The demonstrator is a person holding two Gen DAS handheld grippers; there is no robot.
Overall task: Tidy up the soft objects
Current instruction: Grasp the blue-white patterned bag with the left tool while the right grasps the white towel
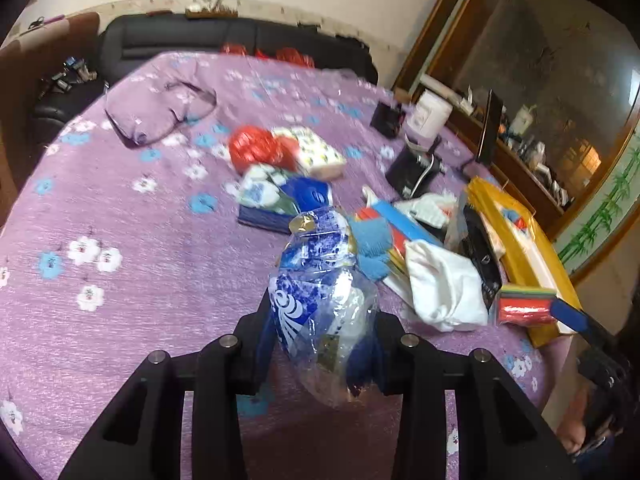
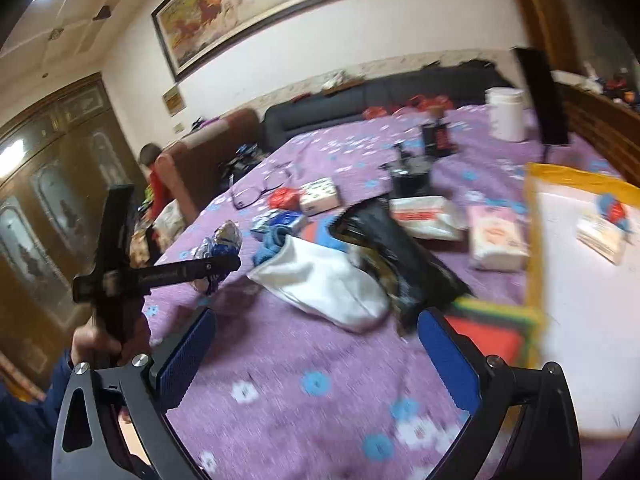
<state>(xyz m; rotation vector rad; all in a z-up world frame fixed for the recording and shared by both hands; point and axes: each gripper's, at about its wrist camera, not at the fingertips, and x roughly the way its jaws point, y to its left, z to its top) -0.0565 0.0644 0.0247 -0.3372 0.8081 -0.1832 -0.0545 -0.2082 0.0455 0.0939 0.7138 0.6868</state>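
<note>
Black hand-held gripper (image 1: pixel 322 344); blue pads (image 2: pixel 448 352)

The left gripper (image 1: pixel 320 344) fills the lower middle of the left wrist view, its jaws drawn in and pressing on a crinkled blue-and-white plastic packet (image 1: pixel 320 280). In the right wrist view it sits at the left of the frame, gripped from below by a hand (image 2: pixel 96 340) in a dark sleeve. The right gripper (image 2: pixel 316 356) spans the bottom, jaws spread wide with nothing between them.

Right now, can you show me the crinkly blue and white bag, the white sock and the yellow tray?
crinkly blue and white bag (image 1: pixel 316 296): left wrist view, its printed middle.
white sock (image 2: pixel 328 284): right wrist view, its middle.
yellow tray (image 2: pixel 568 178): right wrist view, its far rim.
</note>
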